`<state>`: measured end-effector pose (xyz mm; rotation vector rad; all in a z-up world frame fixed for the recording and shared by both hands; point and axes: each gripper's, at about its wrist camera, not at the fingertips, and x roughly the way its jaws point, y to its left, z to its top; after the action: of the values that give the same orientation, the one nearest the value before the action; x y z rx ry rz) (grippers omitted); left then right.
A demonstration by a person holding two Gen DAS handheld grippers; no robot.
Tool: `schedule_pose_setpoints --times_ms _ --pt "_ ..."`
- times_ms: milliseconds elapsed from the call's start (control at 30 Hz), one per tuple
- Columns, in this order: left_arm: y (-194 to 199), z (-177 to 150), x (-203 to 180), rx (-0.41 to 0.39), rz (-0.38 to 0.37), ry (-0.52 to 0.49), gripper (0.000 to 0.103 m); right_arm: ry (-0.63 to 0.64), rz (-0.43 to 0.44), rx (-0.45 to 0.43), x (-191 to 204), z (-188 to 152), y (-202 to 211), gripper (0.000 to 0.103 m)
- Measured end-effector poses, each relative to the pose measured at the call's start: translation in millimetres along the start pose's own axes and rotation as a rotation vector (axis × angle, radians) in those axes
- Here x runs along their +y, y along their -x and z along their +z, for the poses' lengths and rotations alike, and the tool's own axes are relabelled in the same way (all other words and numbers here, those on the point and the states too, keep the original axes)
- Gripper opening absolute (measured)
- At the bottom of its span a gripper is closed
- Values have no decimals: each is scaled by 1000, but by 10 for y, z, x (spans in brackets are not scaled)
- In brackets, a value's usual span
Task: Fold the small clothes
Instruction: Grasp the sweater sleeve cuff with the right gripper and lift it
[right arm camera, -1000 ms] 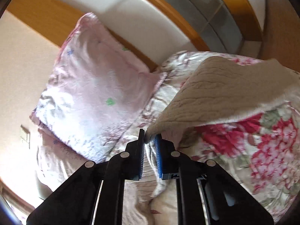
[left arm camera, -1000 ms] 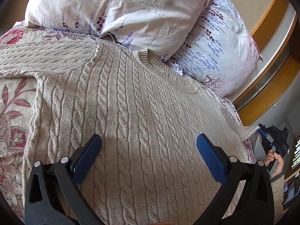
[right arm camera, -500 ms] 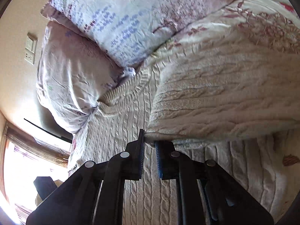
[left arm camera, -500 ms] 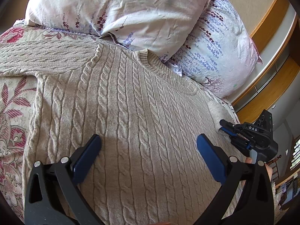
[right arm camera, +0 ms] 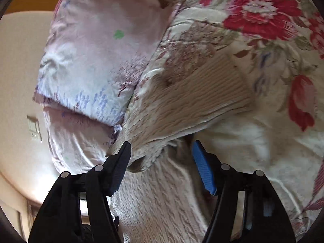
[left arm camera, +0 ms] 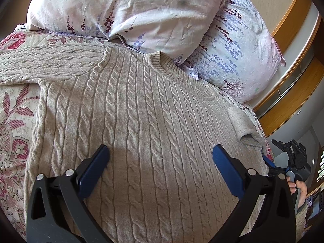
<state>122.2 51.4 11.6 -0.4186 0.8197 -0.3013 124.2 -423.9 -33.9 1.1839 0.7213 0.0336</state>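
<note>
Floral bedspread (left arm camera: 14, 121) carries my beige cable-knit sweater (left arm camera: 141, 131), spread flat with its collar against two pillows (left arm camera: 125, 8). I judge the right sleeve (left arm camera: 243, 125) fold just laid: my right gripper (right arm camera: 162, 160) hangs spread, holding nothing, beside that cuff. My left gripper (left arm camera: 160, 162) hovers wide open over the chest; next it must pinch the outstretched left sleeve (left arm camera: 40, 64). Wooden headboard (left arm camera: 289, 93) lies beyond

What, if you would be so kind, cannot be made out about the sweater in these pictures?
- Beige cable-knit sweater, left wrist view: the hem is cut off by the lower edge, behind the open left tool.
- Its left sleeve end: cut off by the frame's left edge.
- Right wrist view: motion blur smears the folded sleeve beyond the open right tool.
</note>
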Motion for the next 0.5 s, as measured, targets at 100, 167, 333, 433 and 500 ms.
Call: schedule_pose_setpoints --times_ms 100,167,333,433,500 --pt "7 2 1 -1 -6 4 101 -71 -8 -44 -157 83 5 57" --pt "12 3 5 -2 -8 5 101 -75 -32 -98 -162 160 -3 49" --pt "25 -2 8 -5 -15 12 101 -13 -143 -136 -116 358 -182 10" --pt "25 0 5 -4 -15 11 101 98 -114 -155 198 318 -195 10" --pt "26 1 5 -5 -15 11 101 192 -52 -176 541 250 -179 9"
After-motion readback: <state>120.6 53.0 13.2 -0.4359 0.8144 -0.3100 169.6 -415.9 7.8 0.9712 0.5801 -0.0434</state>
